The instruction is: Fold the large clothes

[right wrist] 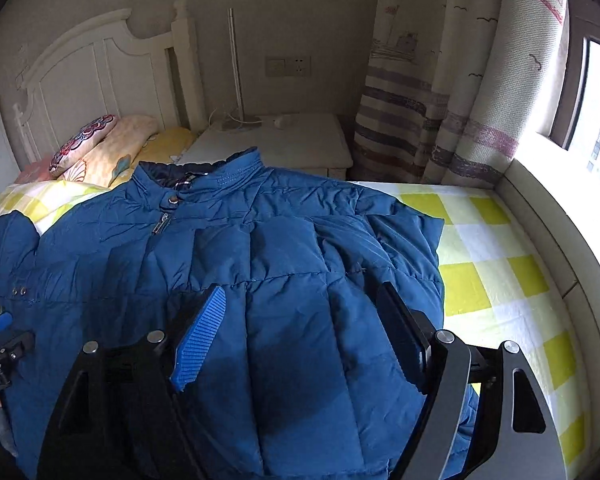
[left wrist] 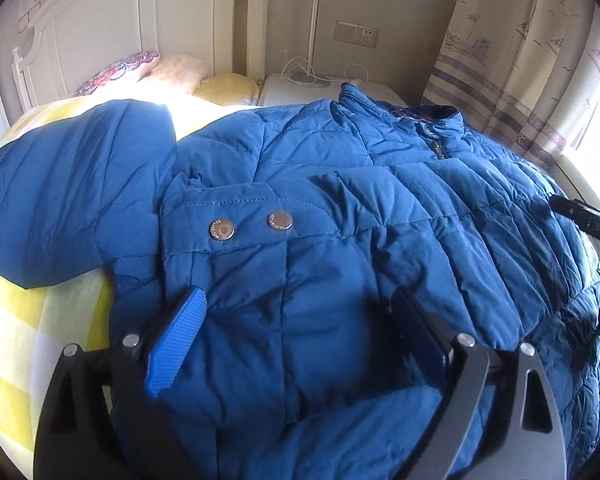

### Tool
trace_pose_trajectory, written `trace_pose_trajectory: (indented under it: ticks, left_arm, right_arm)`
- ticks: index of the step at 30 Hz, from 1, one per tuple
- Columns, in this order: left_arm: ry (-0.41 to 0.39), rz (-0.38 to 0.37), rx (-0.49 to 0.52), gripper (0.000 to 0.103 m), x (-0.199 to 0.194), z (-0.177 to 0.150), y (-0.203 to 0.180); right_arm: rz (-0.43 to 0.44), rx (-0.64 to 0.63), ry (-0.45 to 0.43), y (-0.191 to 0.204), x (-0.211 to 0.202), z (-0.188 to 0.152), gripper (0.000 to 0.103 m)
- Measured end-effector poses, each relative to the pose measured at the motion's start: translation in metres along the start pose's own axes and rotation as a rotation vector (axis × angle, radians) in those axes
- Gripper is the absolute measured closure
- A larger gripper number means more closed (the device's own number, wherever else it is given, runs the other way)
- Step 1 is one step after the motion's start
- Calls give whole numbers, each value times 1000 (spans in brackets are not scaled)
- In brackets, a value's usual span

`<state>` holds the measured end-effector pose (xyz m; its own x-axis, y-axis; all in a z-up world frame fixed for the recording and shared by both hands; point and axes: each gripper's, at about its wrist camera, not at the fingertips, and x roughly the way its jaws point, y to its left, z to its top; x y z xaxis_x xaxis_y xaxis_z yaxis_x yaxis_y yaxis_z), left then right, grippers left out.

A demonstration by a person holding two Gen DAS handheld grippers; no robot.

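A blue quilted down jacket [right wrist: 236, 264] lies front-up on the bed [right wrist: 500, 280], over its yellow-and-white checked sheet, its collar [right wrist: 204, 172] toward the white headboard [right wrist: 100, 76] and pillows [right wrist: 100, 148]. The left tongs [left wrist: 296, 324] hover wide apart just above the jacket's lower front, near a pocket flap with two metal snaps [left wrist: 252, 226]; the left sleeve [left wrist: 72, 184] spreads out to the side. The right tongs [right wrist: 304, 328] are likewise spread wide over the other half of the jacket, gripping nothing. A white nightstand [right wrist: 300, 144] stands beside the bed, near the patterned curtain [right wrist: 440, 100].
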<state>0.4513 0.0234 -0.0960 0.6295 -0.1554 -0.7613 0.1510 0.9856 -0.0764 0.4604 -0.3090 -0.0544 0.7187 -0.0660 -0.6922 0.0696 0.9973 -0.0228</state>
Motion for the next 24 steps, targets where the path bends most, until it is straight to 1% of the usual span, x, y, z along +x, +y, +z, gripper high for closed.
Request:
trace_pose_trajectory:
  ticks: [1, 2, 3, 6, 8, 10, 12, 13, 14, 16, 18, 20, 21, 22, 23, 24]
  left_arm:
    - [-1, -4, -1, 10, 0, 0, 0]
    - [-2, -9, -2, 9, 0, 0, 1]
    - [-2, -13, -4, 9, 0, 0, 1]
    - [-5, -26, -14, 8, 0, 0, 2]
    - [-6, -34, -17, 7, 0, 0, 4]
    - [-4, -45, -25, 6, 0, 0, 5]
    - [-6, -47, -28, 6, -1, 0, 6]
    - [-8, -47, -29, 6, -1, 0, 6]
    - [-8, -48, -31, 6, -1, -1, 6]
    - [-9, -52, -33, 6, -1, -1, 6]
    - [-13, -59, -41, 6, -2, -1, 8]
    - [-21, -76, -56, 6, -4, -1, 12]
    - [-24, -86, -66, 6, -4, -1, 14]
    - [-25, -96, -74, 6, -4, -1, 15]
    - [-27, -104, -80, 6, -5, -1, 17]
    - [-31, -113, -86, 6, -6, -2, 18]
  right_arm:
    - [-25, -30, 80, 3, 22, -4, 24]
    - [-20, -24, 142, 1, 39, -11, 23]
    - [5, 12, 138, -5, 40, -12, 23]
    - [-5, 37, 167, -9, 33, -11, 23]
    - [-4, 22, 143, -7, 26, -3, 23]
    - [-26, 36, 72, -8, 19, 11, 22]
    - [-47, 77, 13, -15, 24, 27, 20]
    - [-39, 92, 14, -18, 33, 32, 20]
    - [-28, 94, 50, -20, 48, 35, 19]
    - [-8, 62, 156, -17, 81, 29, 14]
    - [-14, 65, 158, -17, 82, 32, 14]
    - [-58, 61, 154, -14, 75, 32, 15]
    - [-100, 61, 146, -10, 67, 31, 16]
    - [-120, 71, 119, -3, 52, 30, 16]
    - [-80, 83, 73, 5, 34, 27, 16]
    - [-4, 84, 25, 17, 15, 21, 16]
